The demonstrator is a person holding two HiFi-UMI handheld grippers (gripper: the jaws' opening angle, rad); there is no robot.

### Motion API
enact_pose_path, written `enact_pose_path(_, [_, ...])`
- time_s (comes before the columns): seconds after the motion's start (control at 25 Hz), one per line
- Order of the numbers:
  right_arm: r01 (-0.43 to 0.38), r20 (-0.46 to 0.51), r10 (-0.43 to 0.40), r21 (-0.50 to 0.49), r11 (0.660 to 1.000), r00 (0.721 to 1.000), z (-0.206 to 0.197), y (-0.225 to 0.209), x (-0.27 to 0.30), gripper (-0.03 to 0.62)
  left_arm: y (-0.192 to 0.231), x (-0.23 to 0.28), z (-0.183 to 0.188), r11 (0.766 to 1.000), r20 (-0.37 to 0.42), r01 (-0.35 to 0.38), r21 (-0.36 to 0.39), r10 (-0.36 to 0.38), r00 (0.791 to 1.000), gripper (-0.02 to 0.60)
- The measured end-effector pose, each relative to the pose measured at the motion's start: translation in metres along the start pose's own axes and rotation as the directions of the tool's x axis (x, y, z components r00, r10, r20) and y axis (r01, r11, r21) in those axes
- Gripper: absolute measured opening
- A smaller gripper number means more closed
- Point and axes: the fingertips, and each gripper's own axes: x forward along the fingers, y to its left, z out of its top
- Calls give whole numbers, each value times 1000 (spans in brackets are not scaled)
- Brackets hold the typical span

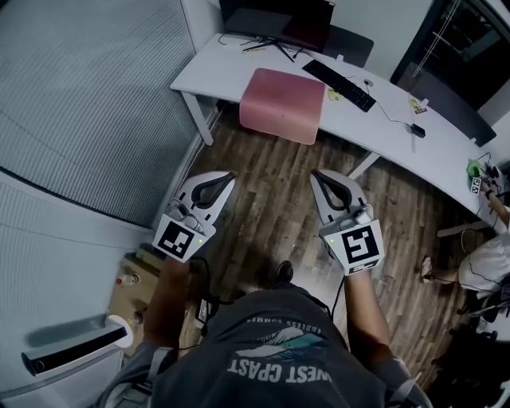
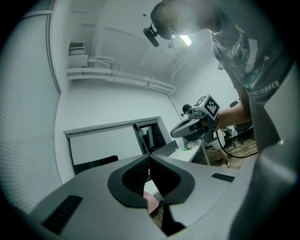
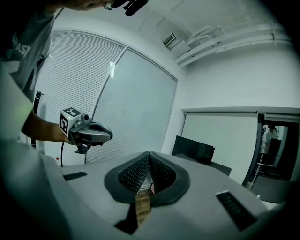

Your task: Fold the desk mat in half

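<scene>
Both our grippers, left (image 1: 229, 180) and right (image 1: 316, 175), hover over the wooden floor (image 1: 271, 199) with jaws pressed together on nothing. Only our head view shows the whole pink desk mat (image 1: 283, 103), on the white desk (image 1: 215, 76) well ahead; our left gripper view catches a sliver.

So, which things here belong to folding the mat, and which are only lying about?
For the job: pink desk mat on the white desk; left gripper and right gripper, both shut and empty.
Lying about: keyboard, monitor.
</scene>
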Motion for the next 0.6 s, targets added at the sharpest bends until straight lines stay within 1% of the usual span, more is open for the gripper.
enact_pose_path(0.12, [-24, 8, 24, 4, 1000, 1000, -2, -14, 10, 26, 7, 13, -1, 1000, -7, -24, -7, 24, 1000, 21])
enact_pose_path(0.24, [-50, 15, 50, 4, 999, 999, -7, -28, 19, 26, 13, 27, -4, 999, -19, -42, 8, 42, 999, 21])
enact_pose_path(0.6, [-109, 42, 109, 10, 994, 993, -19, -76, 44, 26, 26, 68, -9, 994, -42, -109, 8, 109, 993, 21])
